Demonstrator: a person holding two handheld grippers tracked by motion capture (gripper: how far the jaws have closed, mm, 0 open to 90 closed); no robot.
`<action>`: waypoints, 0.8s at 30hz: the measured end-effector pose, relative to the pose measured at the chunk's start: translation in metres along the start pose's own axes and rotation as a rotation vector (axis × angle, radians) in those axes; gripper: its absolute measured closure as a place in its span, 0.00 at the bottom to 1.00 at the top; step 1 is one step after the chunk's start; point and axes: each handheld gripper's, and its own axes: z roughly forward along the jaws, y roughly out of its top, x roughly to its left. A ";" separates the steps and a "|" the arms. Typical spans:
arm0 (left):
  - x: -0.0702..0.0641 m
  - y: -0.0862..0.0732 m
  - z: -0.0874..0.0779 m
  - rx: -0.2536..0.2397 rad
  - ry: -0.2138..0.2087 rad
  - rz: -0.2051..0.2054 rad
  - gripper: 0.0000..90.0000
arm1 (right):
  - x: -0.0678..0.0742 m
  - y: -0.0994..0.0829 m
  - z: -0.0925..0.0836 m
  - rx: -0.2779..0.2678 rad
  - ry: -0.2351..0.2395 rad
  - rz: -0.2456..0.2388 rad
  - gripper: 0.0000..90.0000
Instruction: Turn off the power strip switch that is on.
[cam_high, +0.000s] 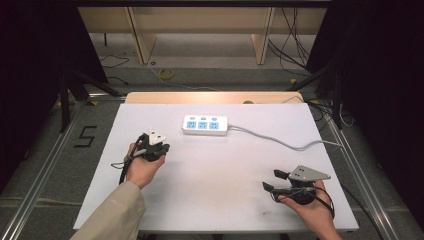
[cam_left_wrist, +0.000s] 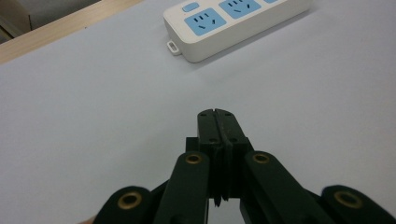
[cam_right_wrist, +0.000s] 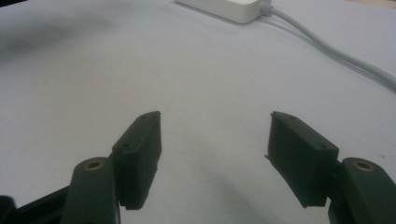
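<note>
While approach was in hand:
Left gripper (cam_left_wrist: 218, 113): jaws closed, empty; power strip (cam_high: 205, 125) at 1 o'clock.
Right gripper (cam_right_wrist: 215, 140): jaws wide, empty.
Next: likely reopening the left jaws.

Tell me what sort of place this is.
Probably a lab or workshop set up for recording demonstrations: a white table framed by metal rails and dark curtains, loose cables on the floor, and a power strip laid out for two hand-held grippers.

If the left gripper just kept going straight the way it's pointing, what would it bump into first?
Probably the white power strip. The left gripper, jaws shut with nothing between them, aims roughly at its near end across bare table; depth is uncertain.
</note>
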 end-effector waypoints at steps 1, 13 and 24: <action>0.001 0.002 0.001 0.001 0.001 0.001 1.00 | 0.000 0.000 0.000 0.000 0.000 0.000 0.40; 0.003 0.018 0.012 0.003 0.004 0.009 1.00 | 0.000 0.000 0.000 0.002 0.000 0.001 0.40; 0.006 0.032 0.018 0.000 0.001 0.005 1.00 | 0.000 0.000 0.001 0.005 0.000 -0.002 0.40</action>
